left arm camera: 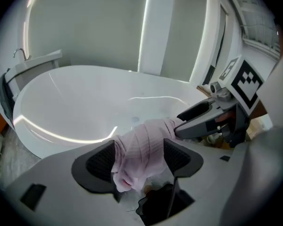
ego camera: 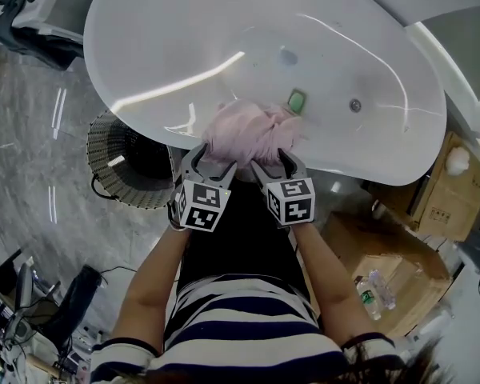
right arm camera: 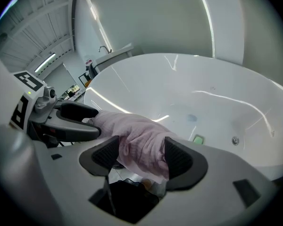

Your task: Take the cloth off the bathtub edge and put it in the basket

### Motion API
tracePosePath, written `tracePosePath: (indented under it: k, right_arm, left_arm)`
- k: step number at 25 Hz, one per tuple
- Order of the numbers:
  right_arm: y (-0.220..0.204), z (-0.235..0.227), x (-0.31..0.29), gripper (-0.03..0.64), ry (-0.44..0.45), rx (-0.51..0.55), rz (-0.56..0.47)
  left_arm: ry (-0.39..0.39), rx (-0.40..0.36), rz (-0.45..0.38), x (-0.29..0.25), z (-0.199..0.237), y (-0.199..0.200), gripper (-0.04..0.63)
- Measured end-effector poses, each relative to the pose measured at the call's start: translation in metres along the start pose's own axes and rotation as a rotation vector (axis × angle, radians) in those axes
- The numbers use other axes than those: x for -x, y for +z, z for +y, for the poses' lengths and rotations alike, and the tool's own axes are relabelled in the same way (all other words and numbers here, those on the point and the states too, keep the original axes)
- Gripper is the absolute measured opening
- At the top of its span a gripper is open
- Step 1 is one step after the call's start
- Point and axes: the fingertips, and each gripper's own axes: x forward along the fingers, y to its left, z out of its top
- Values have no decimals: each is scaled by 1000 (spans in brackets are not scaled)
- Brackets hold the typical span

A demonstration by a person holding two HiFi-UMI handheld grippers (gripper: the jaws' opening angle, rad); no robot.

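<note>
Pale pink crumpled cloth (ego camera: 252,130) lies draped over the near edge of the white oval bathtub (ego camera: 360,162). Left gripper (left arm camera: 139,157) and right gripper (right arm camera: 141,154) each straddle it, fingers (left arm camera: 101,161) spread wide, cloth between them. Dark woven wicker basket (ego camera: 116,162) stands on the floor beside the bathtub.

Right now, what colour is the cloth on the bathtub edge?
The cloth is pale pink, clearest in the right gripper view.
</note>
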Motion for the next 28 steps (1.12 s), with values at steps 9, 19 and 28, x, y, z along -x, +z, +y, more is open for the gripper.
tracePosePath:
  k: [9, 19, 28]
  right_arm:
    - [1, 4, 1, 272, -8, 25, 3]
    - [0, 4, 0, 236, -33, 54, 7]
    - [-1, 8, 0, 225, -22, 70, 3]
  left_arm:
    - [160, -166, -4, -14, -9, 3, 330]
    - [168, -187, 11, -17, -20, 3, 227]
    - [23, 99, 12, -10, -17, 4, 128]
